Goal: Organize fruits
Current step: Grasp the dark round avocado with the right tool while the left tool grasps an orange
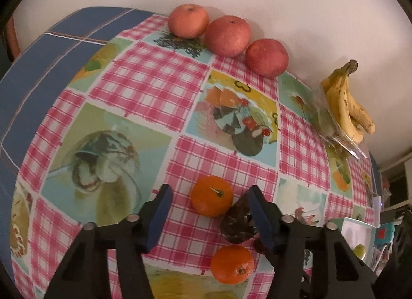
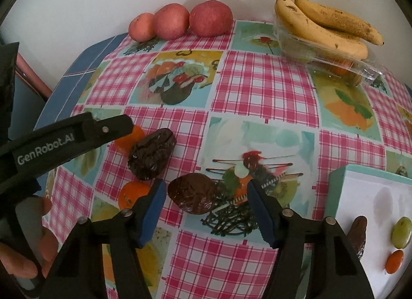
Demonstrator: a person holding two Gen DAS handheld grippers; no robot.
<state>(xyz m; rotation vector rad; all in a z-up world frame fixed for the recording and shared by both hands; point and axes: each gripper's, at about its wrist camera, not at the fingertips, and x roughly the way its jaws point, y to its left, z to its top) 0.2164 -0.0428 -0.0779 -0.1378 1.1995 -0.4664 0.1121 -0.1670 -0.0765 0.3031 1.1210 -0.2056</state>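
In the left wrist view my left gripper (image 1: 208, 197) is open, its jaws on either side of an orange mandarin (image 1: 212, 195) on the tablecloth. A dark wrinkled fruit (image 1: 235, 225) touches its right finger, and a second mandarin (image 1: 232, 264) lies below. In the right wrist view my right gripper (image 2: 206, 192) is open around another dark wrinkled fruit (image 2: 193, 193). The left gripper (image 2: 77, 131) shows at the left, over a mandarin (image 2: 128, 135) and beside the first dark fruit (image 2: 151, 156). The lower mandarin (image 2: 132, 193) is partly hidden.
Three red apples (image 1: 228, 35) line the wall (image 2: 188, 22). Bananas (image 2: 322, 20) lie on a clear plastic box (image 2: 332, 58) at the back right (image 1: 347, 108). A white tray (image 2: 360, 196) at the right holds a green grape (image 2: 401, 232), a date and a small orange fruit.
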